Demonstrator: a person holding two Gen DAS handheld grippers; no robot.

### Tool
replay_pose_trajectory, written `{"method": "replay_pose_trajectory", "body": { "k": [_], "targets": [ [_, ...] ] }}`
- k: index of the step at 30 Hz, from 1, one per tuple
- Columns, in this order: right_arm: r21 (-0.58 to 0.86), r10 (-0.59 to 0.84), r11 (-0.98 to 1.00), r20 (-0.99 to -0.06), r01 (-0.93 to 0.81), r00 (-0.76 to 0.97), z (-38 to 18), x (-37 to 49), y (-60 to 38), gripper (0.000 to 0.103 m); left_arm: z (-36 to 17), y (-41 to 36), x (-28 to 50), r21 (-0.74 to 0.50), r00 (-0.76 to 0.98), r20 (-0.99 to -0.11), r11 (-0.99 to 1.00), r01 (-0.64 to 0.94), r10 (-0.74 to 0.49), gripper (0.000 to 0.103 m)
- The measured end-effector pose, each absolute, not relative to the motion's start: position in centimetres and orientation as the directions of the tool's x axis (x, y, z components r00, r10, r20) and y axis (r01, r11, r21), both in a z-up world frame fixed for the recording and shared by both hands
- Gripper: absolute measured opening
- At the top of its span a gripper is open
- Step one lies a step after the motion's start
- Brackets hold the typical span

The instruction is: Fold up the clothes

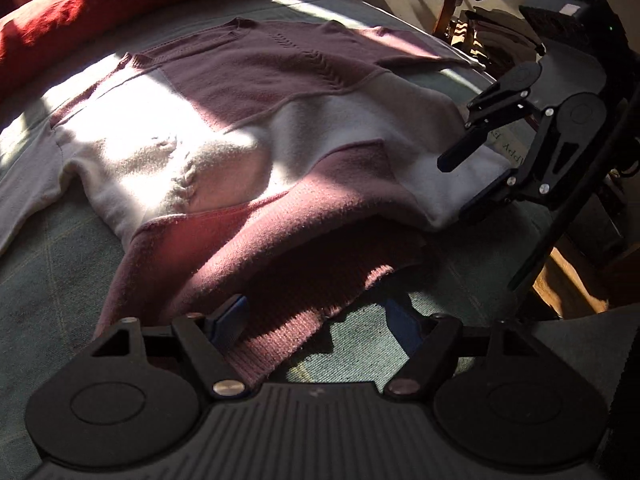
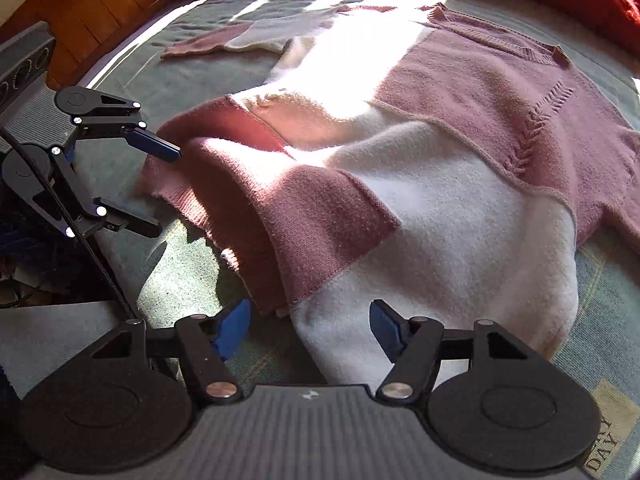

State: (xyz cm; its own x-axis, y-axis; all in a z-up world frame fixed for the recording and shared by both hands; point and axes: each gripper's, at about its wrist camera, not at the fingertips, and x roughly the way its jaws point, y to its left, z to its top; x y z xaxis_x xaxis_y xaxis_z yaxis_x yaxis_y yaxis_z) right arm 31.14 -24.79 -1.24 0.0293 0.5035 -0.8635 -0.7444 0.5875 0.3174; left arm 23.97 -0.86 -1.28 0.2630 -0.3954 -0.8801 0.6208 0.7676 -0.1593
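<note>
A pink and white knit sweater point(image 1: 256, 128) lies spread on a grey-green bed cover point(image 1: 48, 264), neck end far from both cameras, hem end near. Strong sun falls across its middle, so some parts are too bright to read.

The left gripper point(image 1: 316, 320) is at the pink ribbed hem point(image 1: 280, 340). Its jaws are open, w/ the hem edge lying betw. them and touching the left finger point(image 1: 230, 316); they do not pinch it.

The right gripper point(image 2: 310, 326) is at the white corner of the hem point(image 2: 332, 332), approx. beside the left one. Its jaws are open too, cloth betw. them, not clamped.

The hem betw. the two corners is raised and bunched. A dark red blanket point(image 1: 100, 4) lies behind the sweater, near the neck.
</note>
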Motion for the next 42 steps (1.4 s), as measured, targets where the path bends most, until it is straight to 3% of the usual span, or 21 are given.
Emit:
{"method": "replay_pose_trajectory", "body": {
  "k": [6, 13, 25, 28, 30, 32, 36, 37, 38, 40, 42],
  "targets": [
    [0.379, 0.490, 0.549, -0.868, -0.745, -0.080, -2.8, 27.6, -19.6, 0.070, -3.1, 0.5, 24.2, -0.172, 0.221, -0.844, 0.637, 0.751, -0.488, 0.077],
    [0.165, 0.405, 0.615, -0.905, -0.771, 0.130, -2.3, 29.7, -17.2, 0.070, -3.4, 2.0, 24.1, -0.069, 0.241, -0.826, 0.516, 0.854, -0.510, 0.077],
    [-0.047, 0.372, 0.325, -0.912, -0.944, 0.174, -3.6, 28.1, -17.7, 0.069, -4.9, -3.6, 24.1, 0.094, 0.322, -0.838, 0.465, 0.880, -0.440, 0.077],
    [-0.089, 0.372, 0.305, -0.906, -0.948, 0.204, -3.5, 27.9, -17.7, 0.061, -4.6, -4.3, 24.8, 0.089, 0.316, -0.846, 0.470, 0.878, -0.429, 0.077],
    [-0.116, 0.372, 0.291, -0.901, -0.950, 0.224, -3.5, 27.7, -17.7, 0.049, -4.6, -4.8, 24.9, 0.094, 0.307, -0.854, 0.455, 0.885, -0.419, 0.077],
    [-0.144, 0.372, 0.277, -0.896, -0.950, 0.244, -3.5, 27.5, -17.6, 0.019, -4.7, -5.3, 24.7, 0.101, 0.295, -0.859, 0.426, 0.899, -0.419, 0.077],
    [-0.198, 0.374, 0.249, -0.883, -0.948, 0.283, -3.4, 27.1, -17.6, 0.016, -4.9, -6.8, 24.0, 0.186, 0.340, -0.851, 0.375, 0.908, -0.400, 0.076],
    [-0.212, 0.374, 0.242, -0.880, -0.947, 0.293, -3.4, 27.0, -17.6, 0.016, -5.0, -6.9, 24.2, 0.201, 0.357, -0.846, 0.385, 0.901, -0.395, 0.068],
    [-0.225, 0.375, 0.235, -0.876, -0.945, 0.302, -3.4, 27.0, -17.6, 0.016, -4.9, -7.0, 24.4, 0.210, 0.375, -0.841, 0.404, 0.890, -0.390, 0.053],
    [-0.223, 0.386, 0.224, -0.874, -0.949, 0.296, -3.2, 26.9, -17.7, 0.017, -4.7, -6.8, 25.2, 0.209, 0.400, -0.833, 0.451, 0.868, -0.383, 0.040],
    [-0.197, 0.391, 0.226, -0.879, -0.954, 0.274, -3.4, 26.8, -17.5, 0.019, -4.3, -6.5, 25.8, 0.188, 0.402, -0.828, 0.483, 0.855, -0.390, 0.039]
  ]
}}
